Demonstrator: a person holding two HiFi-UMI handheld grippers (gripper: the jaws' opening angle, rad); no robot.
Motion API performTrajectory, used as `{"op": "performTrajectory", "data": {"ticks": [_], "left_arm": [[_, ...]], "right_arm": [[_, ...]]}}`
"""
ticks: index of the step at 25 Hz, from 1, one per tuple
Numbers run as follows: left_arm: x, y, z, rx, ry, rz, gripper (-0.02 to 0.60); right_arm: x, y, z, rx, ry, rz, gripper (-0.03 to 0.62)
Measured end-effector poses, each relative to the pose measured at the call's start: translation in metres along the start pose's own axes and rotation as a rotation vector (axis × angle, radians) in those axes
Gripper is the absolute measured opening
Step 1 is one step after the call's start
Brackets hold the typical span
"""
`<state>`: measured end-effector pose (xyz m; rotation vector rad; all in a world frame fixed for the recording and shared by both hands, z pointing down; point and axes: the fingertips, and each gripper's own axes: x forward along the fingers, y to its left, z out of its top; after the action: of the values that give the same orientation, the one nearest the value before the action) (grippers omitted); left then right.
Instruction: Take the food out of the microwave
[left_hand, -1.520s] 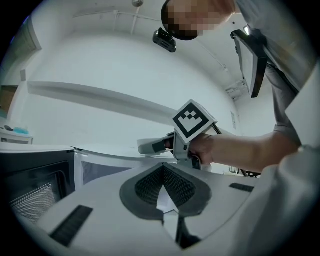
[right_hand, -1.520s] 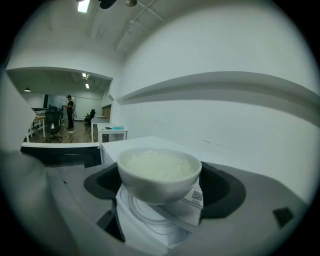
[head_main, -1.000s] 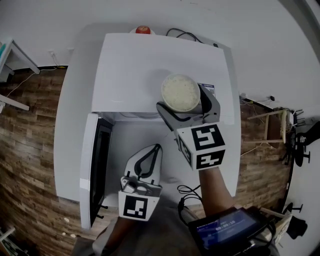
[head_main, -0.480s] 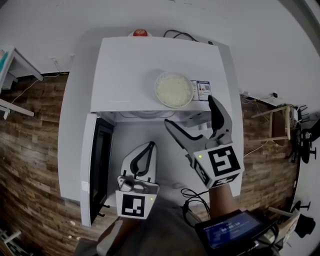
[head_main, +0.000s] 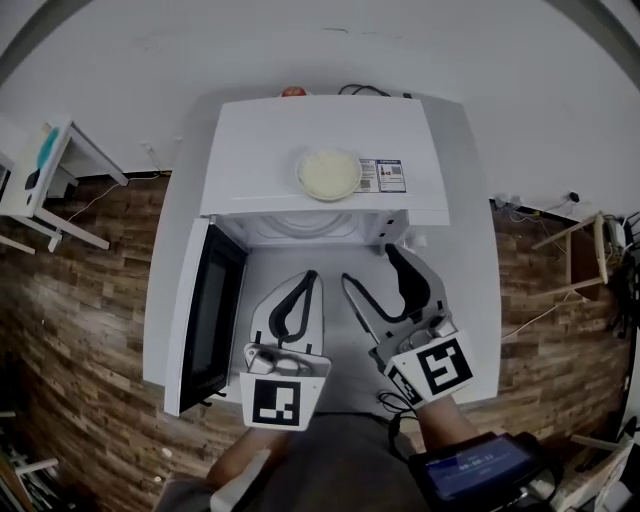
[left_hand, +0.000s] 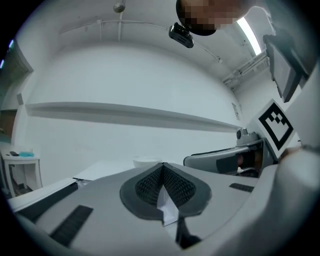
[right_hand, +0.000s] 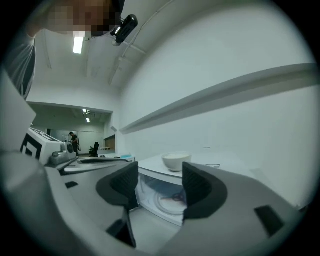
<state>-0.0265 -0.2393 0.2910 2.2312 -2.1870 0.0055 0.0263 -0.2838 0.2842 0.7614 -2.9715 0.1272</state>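
Two tools hang side by side before the open microwave (head_main: 250, 140), and the job looks all but finished. The bowl (head_main: 329, 173) of food sits on the microwave's top, near its front edge and just beside a label (head_main: 380, 175), touched by neither tool. The right tool's view shows only a bare turntable (right_hand: 169, 201) inside the cavity. The right tool (head_main: 370, 266) has just been closing its jaws, which stand partly apart with nothing between them; the left tool (head_main: 306, 280) has its jaws pressed together on nothing. Both point level at the cavity, apart from each other and above the white surface (head_main: 470, 260), with the person's forearms reaching in from below. What remains, I would guess, is the door (head_main: 205, 320), swung out wide on the left. The left tool is nearer to it and would need to get round its free edge to push it shut.
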Motion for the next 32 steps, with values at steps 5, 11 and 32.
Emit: {"op": "performTrajectory", "data": {"ticks": [5, 11, 32], "left_arm": [[-0.021, -0.014, 0.021, 0.048, 0.001, 0.026, 0.006], [-0.032, -0.030, 0.046, 0.101, -0.071, 0.059, 0.006], [-0.051, -0.067, 0.059, 0.155, -0.104, 0.081, 0.006]], "right_arm": [[-0.019, 0.019, 0.022, -0.023, -0.076, 0.005, 0.105], [-0.041, 0.033, 0.031, -0.073, -0.121, 0.014, 0.016], [-0.077, 0.035, 0.034, -0.111, -0.132, 0.027, 0.008]]}}
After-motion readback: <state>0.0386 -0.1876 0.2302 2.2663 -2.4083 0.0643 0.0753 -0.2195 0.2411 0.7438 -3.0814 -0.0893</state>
